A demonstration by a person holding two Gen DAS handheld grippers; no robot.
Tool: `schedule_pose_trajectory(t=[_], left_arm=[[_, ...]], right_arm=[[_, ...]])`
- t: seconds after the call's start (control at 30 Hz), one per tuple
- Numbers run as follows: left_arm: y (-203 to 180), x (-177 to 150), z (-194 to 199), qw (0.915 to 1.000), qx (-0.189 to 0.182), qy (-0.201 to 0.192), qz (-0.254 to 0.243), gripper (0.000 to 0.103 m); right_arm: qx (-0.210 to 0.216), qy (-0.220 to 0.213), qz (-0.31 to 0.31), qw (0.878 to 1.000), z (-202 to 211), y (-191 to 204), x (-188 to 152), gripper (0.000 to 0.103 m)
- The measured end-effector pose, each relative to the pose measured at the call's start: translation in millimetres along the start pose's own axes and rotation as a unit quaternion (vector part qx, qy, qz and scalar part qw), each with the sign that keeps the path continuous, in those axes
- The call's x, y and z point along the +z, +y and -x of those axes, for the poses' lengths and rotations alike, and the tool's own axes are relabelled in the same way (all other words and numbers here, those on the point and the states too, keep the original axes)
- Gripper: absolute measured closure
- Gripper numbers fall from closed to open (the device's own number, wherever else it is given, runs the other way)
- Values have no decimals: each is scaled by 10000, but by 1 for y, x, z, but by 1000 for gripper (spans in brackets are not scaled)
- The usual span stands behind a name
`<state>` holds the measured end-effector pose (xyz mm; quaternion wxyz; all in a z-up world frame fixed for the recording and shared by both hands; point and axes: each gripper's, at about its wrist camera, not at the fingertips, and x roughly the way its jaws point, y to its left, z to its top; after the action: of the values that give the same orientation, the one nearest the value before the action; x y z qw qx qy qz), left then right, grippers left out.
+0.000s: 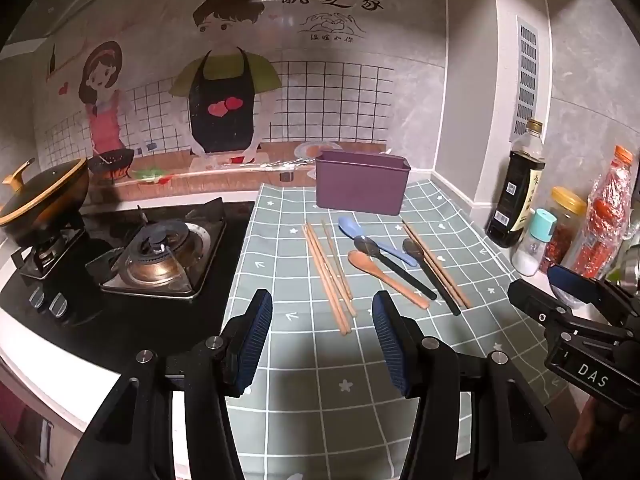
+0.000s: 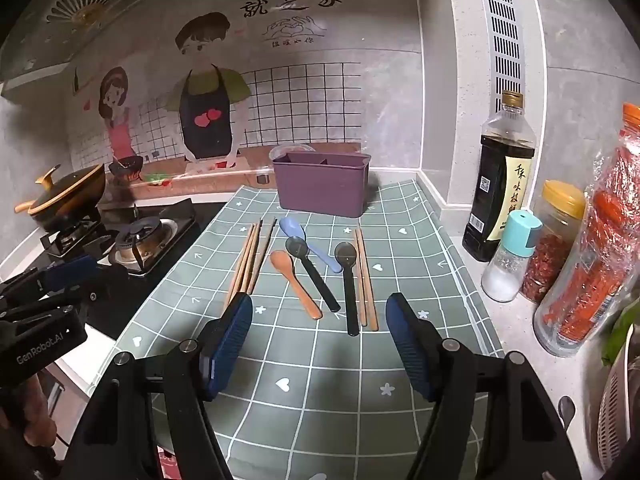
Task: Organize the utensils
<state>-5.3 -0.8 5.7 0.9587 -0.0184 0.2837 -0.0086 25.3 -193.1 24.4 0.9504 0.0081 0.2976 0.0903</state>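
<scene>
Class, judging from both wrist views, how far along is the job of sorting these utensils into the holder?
Done: nothing; the purple plastic holder looks empty. In hand: nothing; the left gripper and right gripper hover open. Left: the wooden chopsticks, the blue, orange and two dark spoons, all on the checked cloth.

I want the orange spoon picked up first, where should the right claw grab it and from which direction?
Grip the orange spoon mid-handle, coming from above with the open right claw turned across the handle. It lies flat on the mat, its handle free on both sides there, while its bowl sits close to the black spoon.
</scene>
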Motion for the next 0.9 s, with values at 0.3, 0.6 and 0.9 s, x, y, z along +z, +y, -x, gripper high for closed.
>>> schedule_pose_trajectory(t=[0.3,0.6,0.9], left_arm=[[4,-2,-3,10000,12,10,26,50],[8,-5,-6,10000,-3,21,38,50],[7,-7,-7,10000,-10,28,44,50]], right_arm=[[9,35,-77,10000,0,-5,-2,36],[48,88,-53,9999,-2,-2,-2,36],[23,90,-56,9999,-3,0,-2,36]])
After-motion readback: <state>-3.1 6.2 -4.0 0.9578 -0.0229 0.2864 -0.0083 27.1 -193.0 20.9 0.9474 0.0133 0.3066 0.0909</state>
